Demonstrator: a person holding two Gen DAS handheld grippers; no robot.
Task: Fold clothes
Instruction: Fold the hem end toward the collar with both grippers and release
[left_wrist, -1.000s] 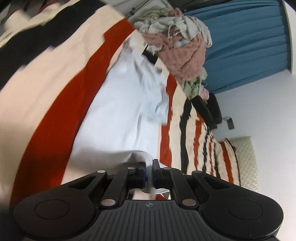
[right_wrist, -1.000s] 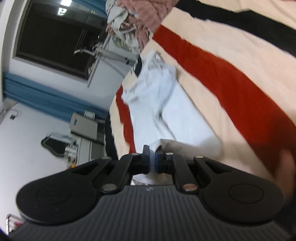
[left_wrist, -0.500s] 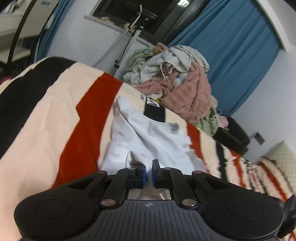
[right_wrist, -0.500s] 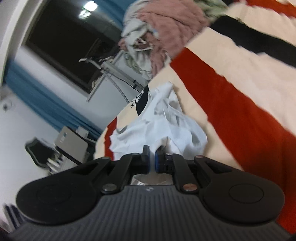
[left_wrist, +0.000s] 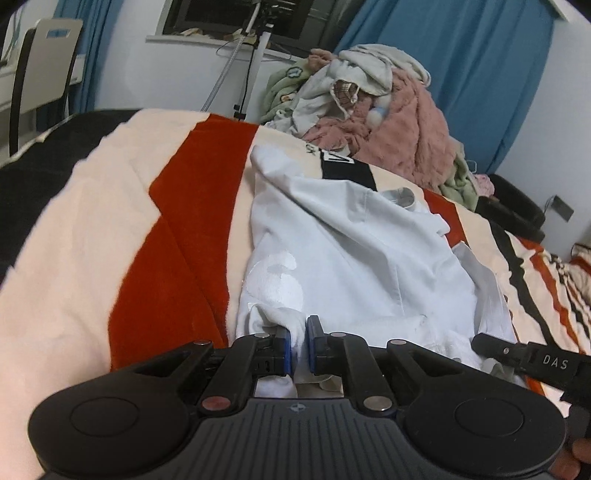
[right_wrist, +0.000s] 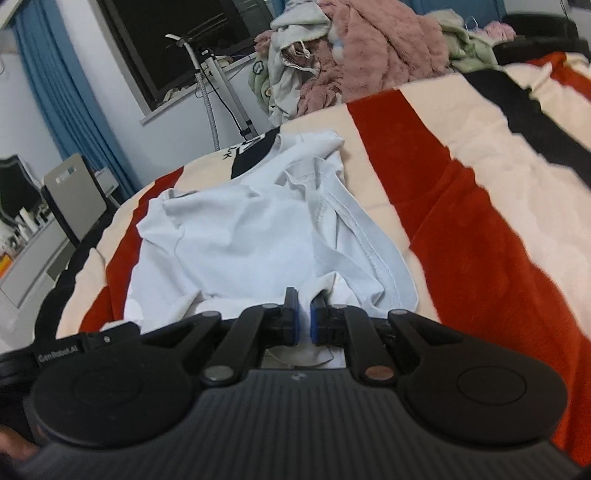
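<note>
A white shirt (left_wrist: 351, 258) (right_wrist: 229, 240) lies rumpled on the striped bed blanket (left_wrist: 177, 258) (right_wrist: 461, 221), its near edge doubled over toward the collar end. My left gripper (left_wrist: 299, 343) sits low at the shirt's near left corner. Its jaws are opening, and a fold of white cloth still fills the narrow gap between the blue pads. My right gripper (right_wrist: 303, 321) is at the near right corner. Its jaws are opening too, with white cloth between them. Each gripper's body shows at the edge of the other's view.
A heap of pink, green and white clothes (left_wrist: 388, 122) (right_wrist: 351, 48) is piled at the far end of the bed. Behind it are a metal stand (left_wrist: 251, 55), a dark window and blue curtains. A chair (left_wrist: 40, 74) stands left of the bed.
Both views have rolled upright and dropped closer to the blanket. The shirt, stretched out long before, now lies shorter and bunched. The gaps between both pairs of pads look slightly wider.
</note>
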